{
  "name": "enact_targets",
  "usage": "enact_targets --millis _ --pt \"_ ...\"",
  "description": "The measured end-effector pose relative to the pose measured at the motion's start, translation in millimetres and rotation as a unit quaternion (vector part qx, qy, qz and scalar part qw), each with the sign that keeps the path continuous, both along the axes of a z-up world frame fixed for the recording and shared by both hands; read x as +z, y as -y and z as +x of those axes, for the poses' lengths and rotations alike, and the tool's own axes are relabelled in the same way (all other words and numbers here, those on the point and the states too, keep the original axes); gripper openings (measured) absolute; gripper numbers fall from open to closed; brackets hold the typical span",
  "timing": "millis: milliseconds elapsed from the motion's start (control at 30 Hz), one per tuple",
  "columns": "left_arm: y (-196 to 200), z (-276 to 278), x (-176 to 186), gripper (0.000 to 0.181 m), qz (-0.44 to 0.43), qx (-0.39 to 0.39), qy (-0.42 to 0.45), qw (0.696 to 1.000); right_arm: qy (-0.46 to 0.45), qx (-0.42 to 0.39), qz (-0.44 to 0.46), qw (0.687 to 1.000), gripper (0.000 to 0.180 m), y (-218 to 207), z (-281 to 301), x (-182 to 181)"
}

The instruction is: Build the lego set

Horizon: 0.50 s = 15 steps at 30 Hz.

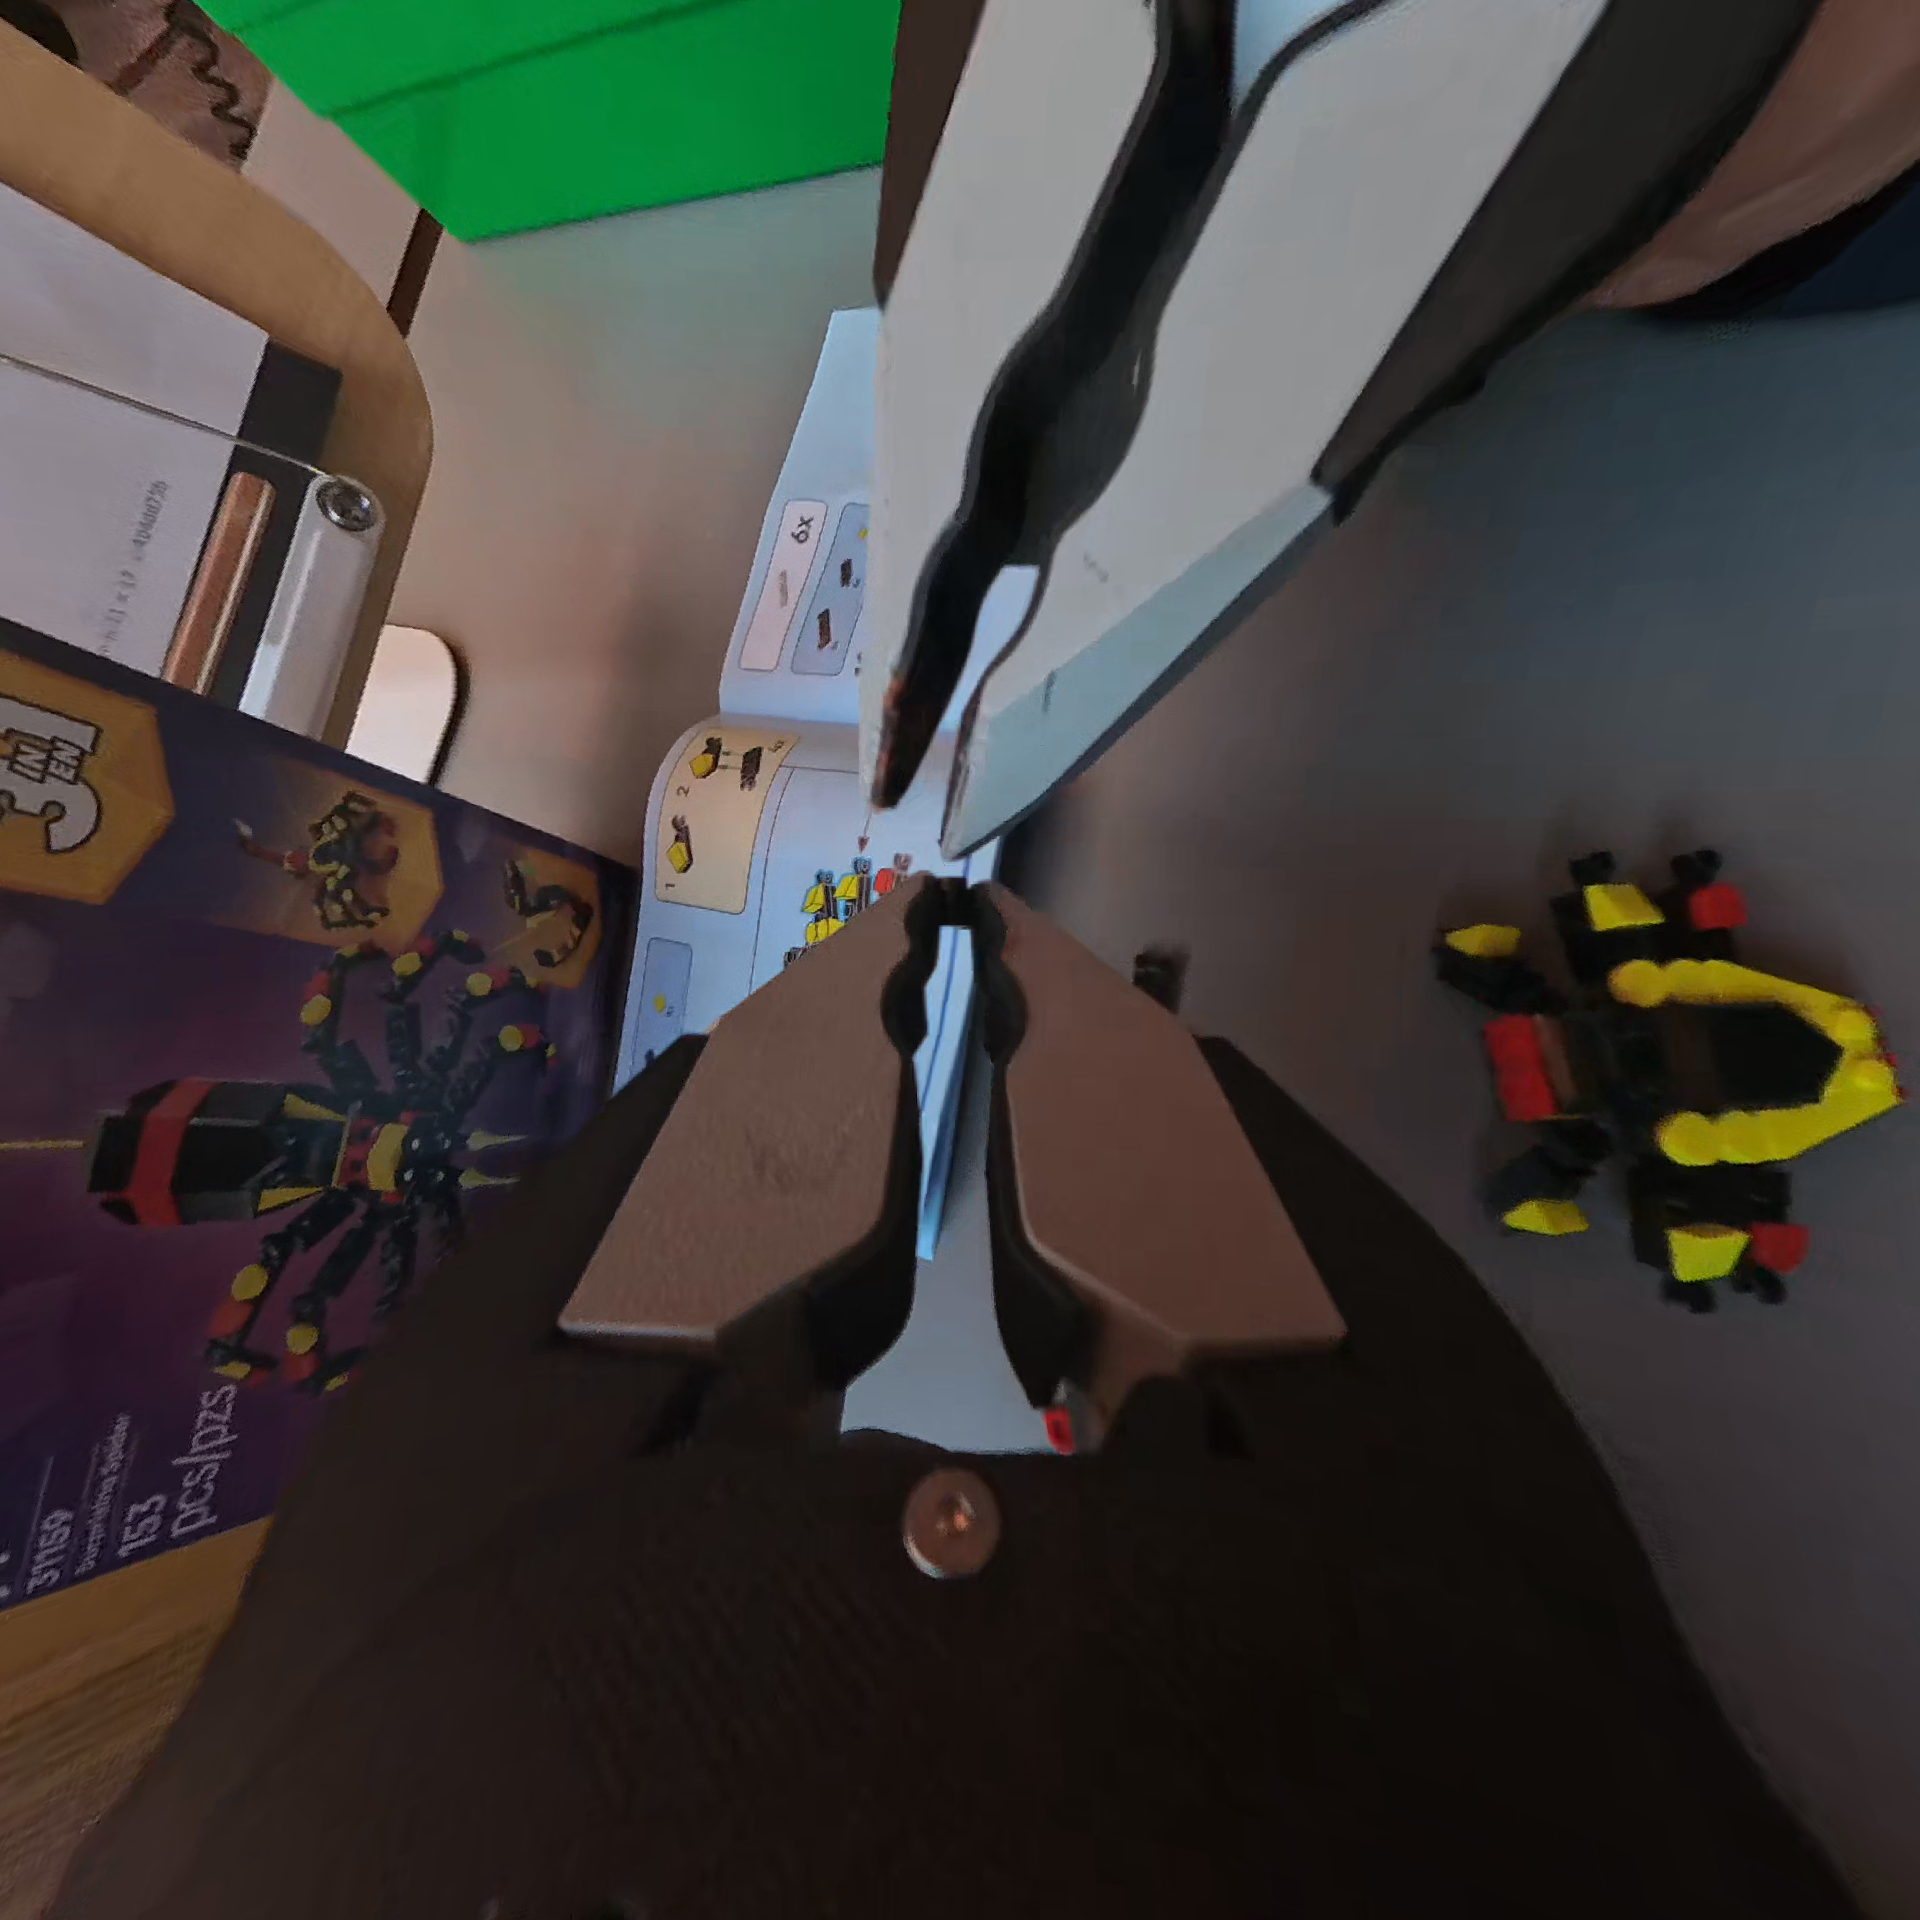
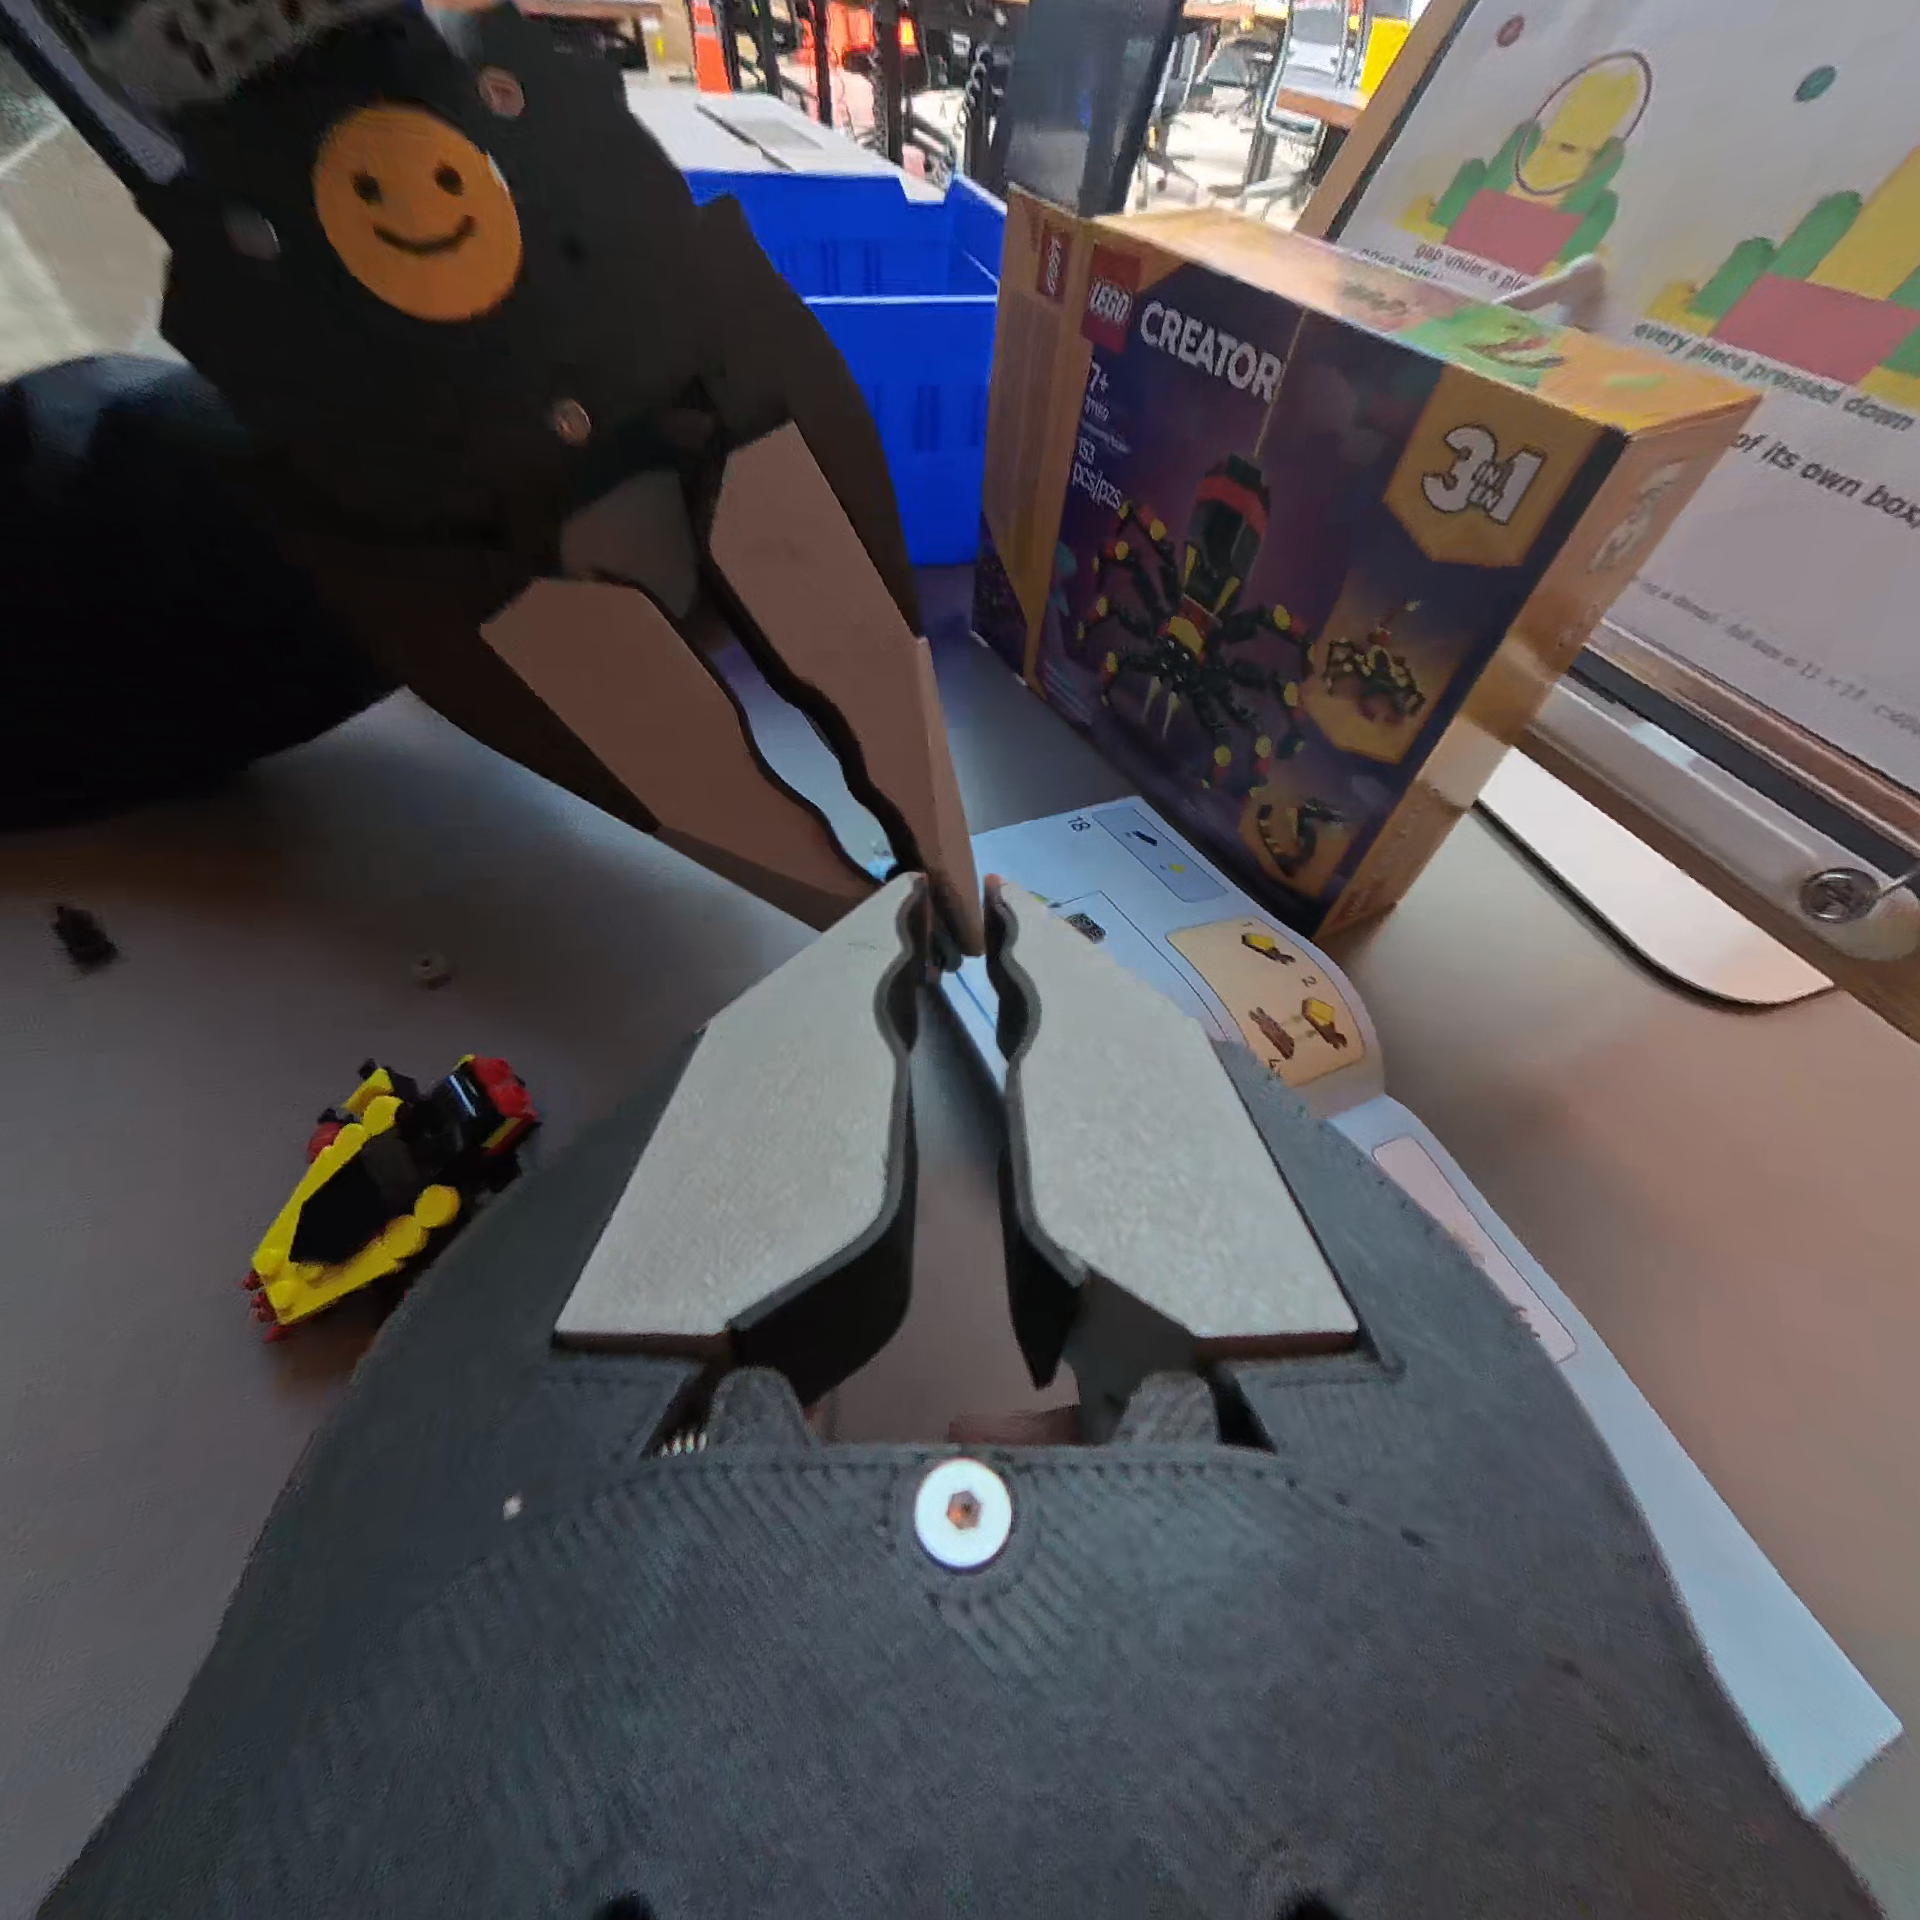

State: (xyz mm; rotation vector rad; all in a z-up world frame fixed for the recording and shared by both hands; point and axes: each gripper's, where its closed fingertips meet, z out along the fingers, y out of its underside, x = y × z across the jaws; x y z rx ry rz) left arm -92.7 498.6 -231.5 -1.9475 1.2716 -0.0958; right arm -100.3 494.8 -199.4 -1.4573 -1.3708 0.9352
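My left gripper [image 1: 951, 896], with brown fingers, is closed on a small black piece [image 1: 950, 906] just above the open instruction booklet [image 1: 717, 821]. My right gripper [image 2: 954, 894], with grey fingers, has its jaws a little apart, straddling the left gripper's tip [image 2: 951, 914]. In the left wrist view the right gripper [image 1: 925, 816] comes down from above. The partly built black, yellow and red model [image 1: 1683, 1070] lies on the table apart from both grippers; it also shows in the right wrist view [image 2: 395, 1174].
The lego box [image 2: 1299, 540] stands behind the booklet [image 2: 1195, 904]. A poster stand [image 2: 1714, 312] and a blue bin [image 2: 894, 312] are farther back. Small loose pieces [image 2: 83, 935] lie on the grey table at the left. Less than 4 cm separates the two grippers' tips.
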Motion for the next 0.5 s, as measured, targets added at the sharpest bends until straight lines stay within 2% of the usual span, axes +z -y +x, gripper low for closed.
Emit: enact_targets --millis 500 --pt "-11 8 15 0.003 0.126 0.007 -0.041 0.991 -0.023 -0.032 -0.064 0.997 0.035 -14 5 7"
